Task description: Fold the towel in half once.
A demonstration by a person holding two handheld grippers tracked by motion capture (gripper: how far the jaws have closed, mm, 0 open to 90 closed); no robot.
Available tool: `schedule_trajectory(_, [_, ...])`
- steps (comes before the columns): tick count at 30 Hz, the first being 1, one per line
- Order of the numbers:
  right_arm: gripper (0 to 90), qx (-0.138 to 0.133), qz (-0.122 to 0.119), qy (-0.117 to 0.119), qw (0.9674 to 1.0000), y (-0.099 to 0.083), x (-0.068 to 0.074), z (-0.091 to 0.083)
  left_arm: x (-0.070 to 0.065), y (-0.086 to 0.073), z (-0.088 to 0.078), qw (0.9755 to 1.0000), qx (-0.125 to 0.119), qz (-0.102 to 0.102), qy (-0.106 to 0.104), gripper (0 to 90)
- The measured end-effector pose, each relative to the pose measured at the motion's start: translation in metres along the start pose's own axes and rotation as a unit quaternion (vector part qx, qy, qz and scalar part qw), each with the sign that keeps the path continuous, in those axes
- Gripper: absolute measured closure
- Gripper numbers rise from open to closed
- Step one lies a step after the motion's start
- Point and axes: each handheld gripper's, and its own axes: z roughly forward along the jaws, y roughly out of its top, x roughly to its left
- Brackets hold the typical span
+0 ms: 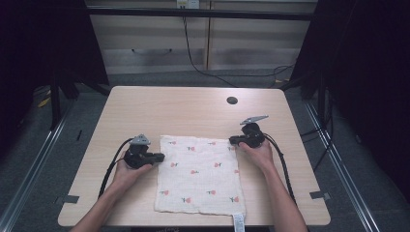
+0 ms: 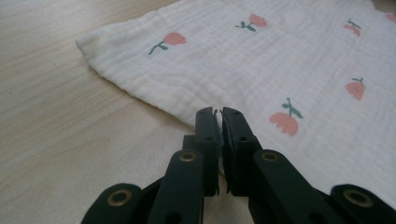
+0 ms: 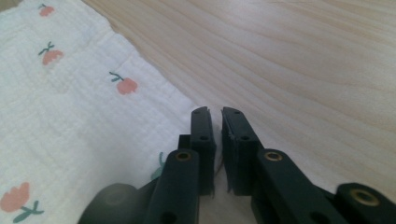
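Pale wood table (image 1: 193,106) is carrying a white flower-print cloth (image 1: 198,176), its tag (image 1: 239,222) unreadable. Left gripper (image 2: 218,112) is pinching the cloth's edge, jaws nearly closed. Right gripper (image 3: 215,111) is gripping the opposite edge likewise.

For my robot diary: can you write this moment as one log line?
cloth: flat on table | left gripper: shut on cloth edge | right gripper: shut at cloth's far right corner
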Motion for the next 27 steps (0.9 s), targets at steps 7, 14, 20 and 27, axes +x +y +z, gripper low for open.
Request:
schedule_trajectory(7, [87.6,-0.016,0.008,0.001,0.9998,0.003,-0.001,-0.006,0.000,0.004,-0.006,1.0000,0.002,-0.003,-0.006,77.1])
schedule_trajectory(14, [87.6,-0.018,0.005,0.002,0.9998,0.004,-0.001,-0.008,0.022,0.023,-0.027,0.9976,-0.051,-0.046,0.001,66.8])
schedule_trajectory(20, [87.6,-0.031,0.010,0.006,0.9995,0.005,0.000,-0.012,0.043,0.039,-0.018,0.9975,-0.034,-0.046,0.041,61.7])
schedule_trajectory(27, [87.6,-0.031,0.010,0.010,0.9994,0.005,0.001,-0.007,0.067,0.048,0.007,0.9964,-0.012,-0.067,0.050,58.6])
